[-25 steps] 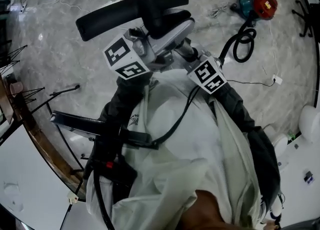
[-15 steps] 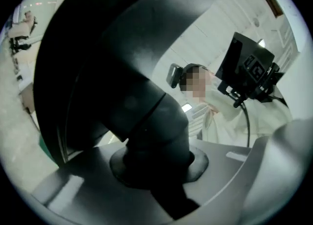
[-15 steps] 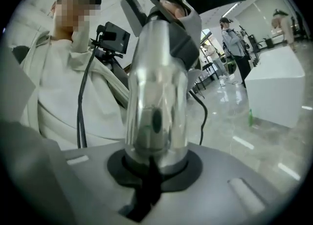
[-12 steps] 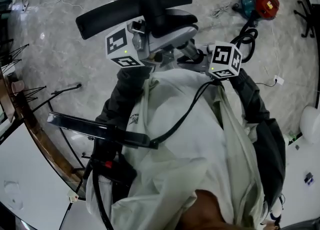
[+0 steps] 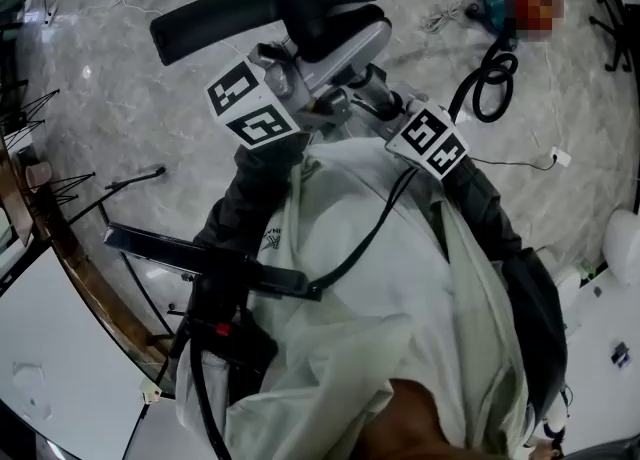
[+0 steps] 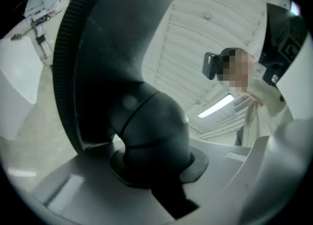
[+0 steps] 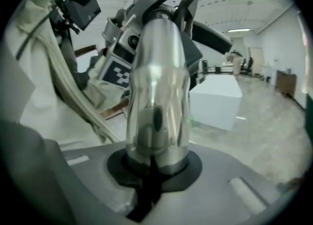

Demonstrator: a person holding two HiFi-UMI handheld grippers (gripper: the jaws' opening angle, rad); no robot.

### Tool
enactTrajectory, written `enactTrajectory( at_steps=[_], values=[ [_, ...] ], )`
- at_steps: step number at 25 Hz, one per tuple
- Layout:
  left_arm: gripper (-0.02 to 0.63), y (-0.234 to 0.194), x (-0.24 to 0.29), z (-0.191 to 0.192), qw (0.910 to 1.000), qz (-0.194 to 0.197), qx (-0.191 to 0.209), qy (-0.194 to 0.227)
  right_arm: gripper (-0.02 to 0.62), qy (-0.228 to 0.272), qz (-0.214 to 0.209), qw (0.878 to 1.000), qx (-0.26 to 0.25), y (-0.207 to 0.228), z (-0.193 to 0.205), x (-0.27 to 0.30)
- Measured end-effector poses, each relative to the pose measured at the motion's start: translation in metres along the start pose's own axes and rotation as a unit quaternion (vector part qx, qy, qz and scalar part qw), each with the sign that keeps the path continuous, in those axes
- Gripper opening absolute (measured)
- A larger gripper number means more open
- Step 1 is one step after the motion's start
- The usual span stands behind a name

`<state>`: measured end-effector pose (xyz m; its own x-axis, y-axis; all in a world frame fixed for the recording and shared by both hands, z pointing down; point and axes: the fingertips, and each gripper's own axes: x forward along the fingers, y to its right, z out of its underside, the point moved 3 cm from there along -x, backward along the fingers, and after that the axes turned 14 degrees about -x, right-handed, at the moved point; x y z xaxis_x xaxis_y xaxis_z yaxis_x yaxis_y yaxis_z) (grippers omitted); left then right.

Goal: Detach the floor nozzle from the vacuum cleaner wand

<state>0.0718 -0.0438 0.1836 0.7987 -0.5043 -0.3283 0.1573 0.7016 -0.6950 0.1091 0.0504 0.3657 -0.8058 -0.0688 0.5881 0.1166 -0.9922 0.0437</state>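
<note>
left gripper (image 6: pixel 149 177): jaws pinched tight on the black elbow neck of the floor nozzle (image 5: pixel 265 8) | right gripper (image 7: pixel 154 172): jaws clamped round the chrome wand (image 7: pixel 156 87) | place: nozzle lies across upper centre of head view, off the floor; wand just below it

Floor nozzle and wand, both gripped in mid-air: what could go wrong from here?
1. The right gripper clamps the smooth, round metal wand; it may slip or turn in the grip under a pull.
2. The left gripper holds only the curved neck of the floor nozzle; if the joint frees suddenly, the nozzle could swing or drop to the floor.
</note>
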Motion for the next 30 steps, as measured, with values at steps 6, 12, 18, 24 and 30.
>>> enactTrajectory(
  at_steps=[6, 12, 18, 24, 30],
  values=[
    [0.077, 0.065, 0.004, 0.014, 0.9526, 0.302, 0.004, -0.037, 0.041, 0.108, -0.375, 0.921, -0.017, -0.052, -0.011, -0.050],
    [0.072, 0.021, 0.006, 0.007, 0.9852, 0.169, -0.021, -0.022, 0.037, 0.089, -0.266, 0.959, 0.033, -0.029, -0.007, -0.020],
    [0.069, -0.032, 0.004, 0.000, 0.9937, -0.108, -0.032, 0.005, 0.037, -0.055, 0.140, 0.988, 0.035, 0.020, 0.010, 0.003],
    [0.075, 0.008, 0.003, 0.004, 0.9971, 0.076, -0.003, -0.007, 0.038, 0.016, -0.030, 0.999, -0.003, -0.003, 0.004, -0.006],
    [0.075, 0.058, -0.014, 0.020, 0.9494, 0.311, 0.010, -0.043, 0.038, 0.112, -0.406, 0.907, -0.001, -0.057, -0.011, -0.047]
  ],
)
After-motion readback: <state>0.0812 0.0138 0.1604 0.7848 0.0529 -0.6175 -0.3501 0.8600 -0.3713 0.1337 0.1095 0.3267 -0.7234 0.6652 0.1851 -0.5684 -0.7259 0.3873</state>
